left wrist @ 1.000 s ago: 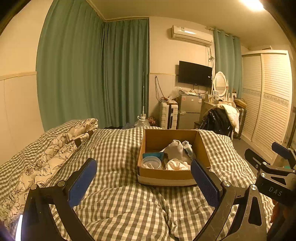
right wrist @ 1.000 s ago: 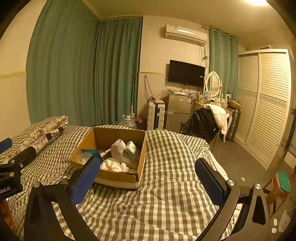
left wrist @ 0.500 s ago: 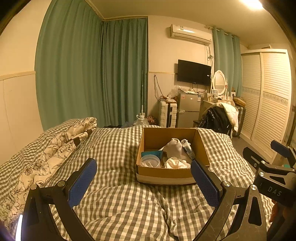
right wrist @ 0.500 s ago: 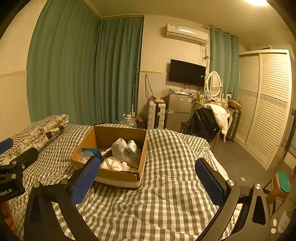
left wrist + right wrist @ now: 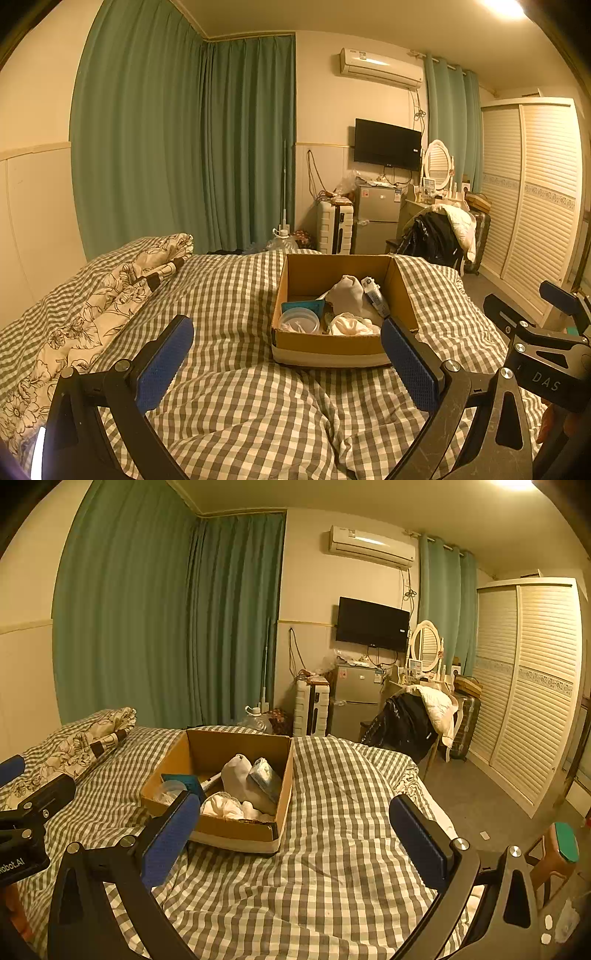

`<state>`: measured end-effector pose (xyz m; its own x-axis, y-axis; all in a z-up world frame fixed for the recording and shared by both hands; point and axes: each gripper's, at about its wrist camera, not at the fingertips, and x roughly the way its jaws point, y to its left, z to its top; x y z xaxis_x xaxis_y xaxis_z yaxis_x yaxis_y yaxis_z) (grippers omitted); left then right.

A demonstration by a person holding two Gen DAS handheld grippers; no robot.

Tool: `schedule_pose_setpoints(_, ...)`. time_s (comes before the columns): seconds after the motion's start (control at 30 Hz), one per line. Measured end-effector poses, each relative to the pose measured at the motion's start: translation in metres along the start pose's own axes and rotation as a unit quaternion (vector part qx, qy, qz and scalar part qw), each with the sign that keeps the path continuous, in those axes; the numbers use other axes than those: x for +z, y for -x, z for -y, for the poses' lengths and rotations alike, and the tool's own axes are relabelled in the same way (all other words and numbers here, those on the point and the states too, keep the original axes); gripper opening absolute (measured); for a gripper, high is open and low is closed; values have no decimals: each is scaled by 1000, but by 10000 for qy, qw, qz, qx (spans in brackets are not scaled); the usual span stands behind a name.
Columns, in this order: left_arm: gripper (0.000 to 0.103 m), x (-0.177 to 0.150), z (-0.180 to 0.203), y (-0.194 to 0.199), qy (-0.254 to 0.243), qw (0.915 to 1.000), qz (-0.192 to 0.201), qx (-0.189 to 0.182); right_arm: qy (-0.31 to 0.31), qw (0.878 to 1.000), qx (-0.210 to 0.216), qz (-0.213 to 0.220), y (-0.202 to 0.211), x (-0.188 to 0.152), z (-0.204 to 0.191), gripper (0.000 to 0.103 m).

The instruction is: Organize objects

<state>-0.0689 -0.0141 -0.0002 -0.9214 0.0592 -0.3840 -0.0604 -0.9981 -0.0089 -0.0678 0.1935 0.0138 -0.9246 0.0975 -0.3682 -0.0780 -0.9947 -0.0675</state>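
An open cardboard box [image 5: 332, 349] sits on the checked bed cover [image 5: 236, 295]. It holds a clear round tub [image 5: 299, 320], a teal packet [image 5: 303, 306], a grey-white pouch [image 5: 347, 293], a wrapped pack [image 5: 373, 291] and a white cloth [image 5: 351, 325]. My left gripper [image 5: 288, 363] is open and empty, just short of the box's near wall. My right gripper [image 5: 295, 836] is open and empty, near the box [image 5: 236, 830], which lies ahead to its left. Each gripper shows at the edge of the other's view.
A folded floral quilt [image 5: 110, 295] lies on the bed's left. Beyond the bed stand green curtains [image 5: 184, 147], a white suitcase [image 5: 334, 229], a small fridge [image 5: 376, 218], a chair with coats [image 5: 439, 232] and a louvred wardrobe [image 5: 532, 206]. A stool [image 5: 557, 853] stands by the bed's right.
Both grippers have drifted slightly; the box sits a little lower and nearer in both views. Jaws stay open and empty.
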Motion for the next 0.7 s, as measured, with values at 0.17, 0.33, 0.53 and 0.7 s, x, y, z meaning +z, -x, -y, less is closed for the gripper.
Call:
schedule_pose_setpoints(0.17, 103, 0, 0, 0, -2, 10000, -1, 1, 8, 10000, 2, -12, 0, -1, -1, 103)
schedule_pose_setpoints(0.33, 103, -1, 0, 0, 2, 10000, -11, 8, 8, 10000, 8, -12, 0, -1, -1, 103)
schedule_pose_setpoints(0.53, 103, -1, -1, 0, 3, 10000, -18, 7, 10, 10000, 5, -15, 0, -1, -2, 103)
schedule_pose_setpoints(0.7, 103, -1, -1, 0, 1, 10000, -23, 18, 12, 10000, 6, -20, 0, -1, -2, 103)
